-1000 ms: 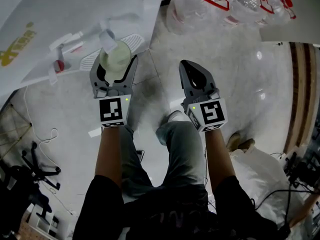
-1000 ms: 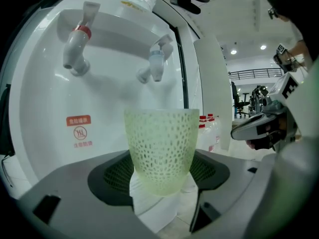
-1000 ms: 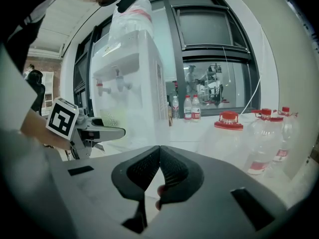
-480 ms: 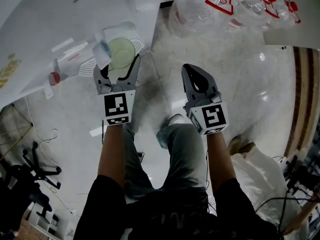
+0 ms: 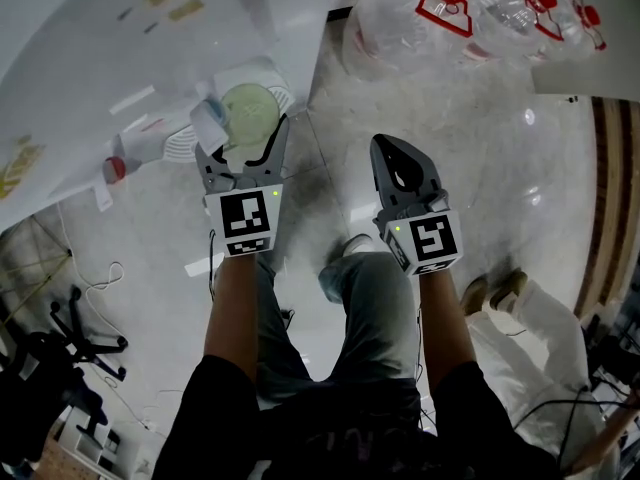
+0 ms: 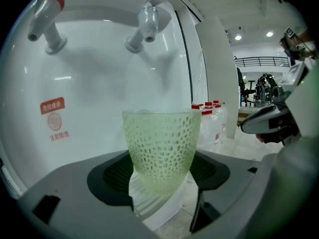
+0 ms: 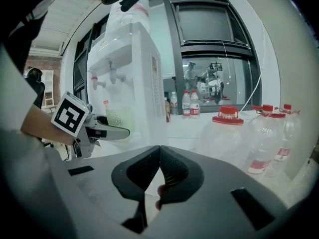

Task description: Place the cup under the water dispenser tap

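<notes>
Red-capped water jugs (image 5: pixel 395 23) stand on the floor (image 5: pixel 500 168), seemingly empty.

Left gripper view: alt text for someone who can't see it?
The left gripper holds a pale green cup before a white dispenser, roughly below its white tap; a red-tipped tap sits upper left. The right gripper shows at right.

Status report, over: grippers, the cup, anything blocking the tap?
Left gripper shut on green perforated cup. Right gripper shut, empty. Cup below white tap, above drip tray. Nothing between cup and tap.
</notes>
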A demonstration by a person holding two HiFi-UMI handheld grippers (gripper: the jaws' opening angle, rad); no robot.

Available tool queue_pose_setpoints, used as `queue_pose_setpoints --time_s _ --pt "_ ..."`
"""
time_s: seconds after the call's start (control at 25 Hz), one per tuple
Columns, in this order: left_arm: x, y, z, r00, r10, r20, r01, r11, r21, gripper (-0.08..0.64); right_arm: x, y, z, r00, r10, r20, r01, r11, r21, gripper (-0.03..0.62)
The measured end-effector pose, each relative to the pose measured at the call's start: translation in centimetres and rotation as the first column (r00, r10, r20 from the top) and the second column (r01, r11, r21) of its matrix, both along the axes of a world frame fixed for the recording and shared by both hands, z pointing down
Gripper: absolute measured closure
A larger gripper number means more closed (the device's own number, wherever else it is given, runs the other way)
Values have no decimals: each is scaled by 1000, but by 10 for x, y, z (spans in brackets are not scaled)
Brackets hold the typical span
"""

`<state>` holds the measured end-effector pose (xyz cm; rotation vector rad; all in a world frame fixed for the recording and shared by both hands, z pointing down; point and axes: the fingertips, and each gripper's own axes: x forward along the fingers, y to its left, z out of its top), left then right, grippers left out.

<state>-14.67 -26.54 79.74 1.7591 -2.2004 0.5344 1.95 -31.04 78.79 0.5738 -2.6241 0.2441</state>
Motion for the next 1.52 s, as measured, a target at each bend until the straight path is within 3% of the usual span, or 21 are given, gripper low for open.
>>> queue_pose_setpoints --time_s 0.36,0.88,1.36,1.52 --pt "2 0 0 1000 26 -14 -26 1000 -1 187 0 3 0 1000 2 -16 -2 1000 -5 578" --pt "-2 20 7 1000 -1 -18 1 1000 -24 164 1 13 -3 999 1 -39 -2 1000 -11 578" --pt "0 58 -21 995 -40 -94 40 999 -10 166 1 31 -45 999 22 -26 -22 1000 -11 578" --pt "6 73 -36 996 -41 -86 40 999 -12 224 -1 39 -66 1000 14 0 -14 1000 12 578"
